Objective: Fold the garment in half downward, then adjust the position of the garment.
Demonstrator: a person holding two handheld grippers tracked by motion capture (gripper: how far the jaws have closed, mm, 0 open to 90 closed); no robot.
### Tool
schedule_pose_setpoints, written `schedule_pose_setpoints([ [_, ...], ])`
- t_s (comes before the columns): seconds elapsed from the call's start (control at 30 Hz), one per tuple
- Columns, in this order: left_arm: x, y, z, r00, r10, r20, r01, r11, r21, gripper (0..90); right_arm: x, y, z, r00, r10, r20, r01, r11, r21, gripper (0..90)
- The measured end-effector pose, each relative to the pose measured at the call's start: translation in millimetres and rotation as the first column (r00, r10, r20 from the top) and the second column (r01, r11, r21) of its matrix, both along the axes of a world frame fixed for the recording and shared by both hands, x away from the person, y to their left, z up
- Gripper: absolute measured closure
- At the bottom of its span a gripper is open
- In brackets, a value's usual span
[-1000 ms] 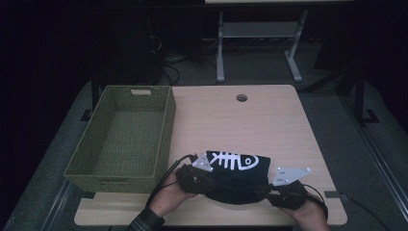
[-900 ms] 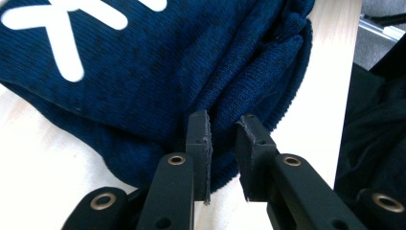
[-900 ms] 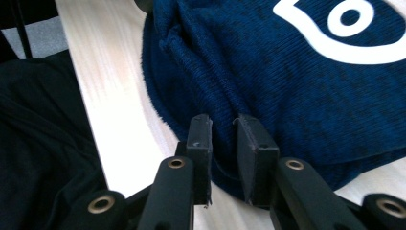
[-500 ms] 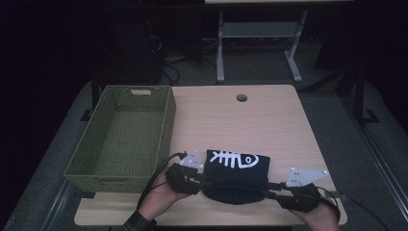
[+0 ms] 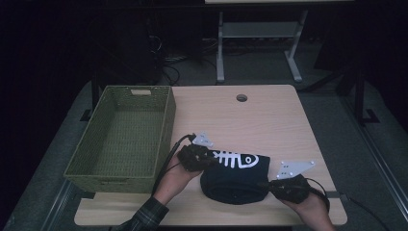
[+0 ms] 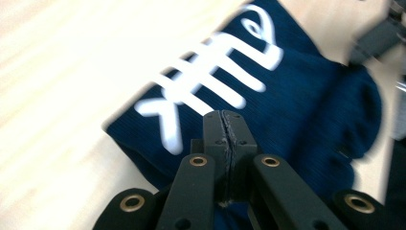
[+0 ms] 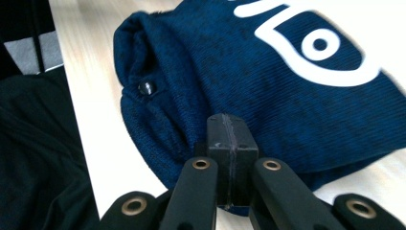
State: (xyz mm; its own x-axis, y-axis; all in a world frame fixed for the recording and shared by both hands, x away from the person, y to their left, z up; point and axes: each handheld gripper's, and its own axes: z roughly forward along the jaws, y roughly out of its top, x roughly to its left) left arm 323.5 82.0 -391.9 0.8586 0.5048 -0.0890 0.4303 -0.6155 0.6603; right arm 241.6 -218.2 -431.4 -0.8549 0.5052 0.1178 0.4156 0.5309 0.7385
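High view is showing us pinching the folded navy sweater (image 5: 238, 178) with both grippers, left (image 5: 208, 158) and right (image 5: 269, 185), jaws fully closed; we are lifting evenly, we judge, toward the basket (image 5: 120, 134).

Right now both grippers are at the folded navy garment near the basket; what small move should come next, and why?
Probably lift the folded garment slightly and carry it left toward the green basket. The left gripper and right gripper both look closed at its opposite ends, it lies folded on the table, and the basket sits open beside it. Whether cloth is actually pinched is unclear, so lift slowly.
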Motion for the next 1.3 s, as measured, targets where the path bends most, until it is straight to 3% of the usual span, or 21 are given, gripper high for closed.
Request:
schedule_pose_setpoints([
  [0.33, 31.2, -24.3, -32.9, 0.9991, 0.015, -0.039, -0.011, 0.9963, 0.085, 89.1, -6.3, 14.0, -16.3, 0.9987, 0.050, -0.011, -0.050, 0.998, -0.037, 89.9],
  [0.73, 48.6, -40.0, -47.8, 0.9980, -0.013, -0.063, 0.018, 0.9957, 0.091, 89.5, -11.3, 42.1, -22.2, 0.9923, 0.123, 0.017, -0.122, 0.991, -0.056, 90.0],
  [1.03, 43.8, -34.3, -40.7, 0.9985, -0.010, -0.055, 0.013, 0.9981, 0.060, 88.0, -12.0, 43.8, -21.4, 0.9915, 0.130, 0.006, -0.129, 0.991, -0.043, 89.9],
  [1.2, 33.6, -25.9, -27.3, 0.9982, -0.017, -0.058, 0.019, 0.9991, 0.038, 86.2, -12.5, 35.4, -10.5, 0.9937, 0.104, 0.043, -0.103, 0.995, -0.013, 87.3],
  [1.23, 30.3, -25.0, -25.7, 0.9983, -0.001, -0.058, 0.002, 0.9998, 0.017, 85.8, -12.5, 32.9, -8.2, 0.9940, 0.096, 0.053, -0.096, 0.995, -0.005, 86.7],
  [1.3, 26.2, -19.9, -21.6, 0.9983, -0.003, -0.058, 0.005, 0.9998, 0.021, 84.3, -12.2, 27.2, -4.3, 0.9944, 0.077, 0.073, -0.077, 0.997, -0.001, 84.6],
])
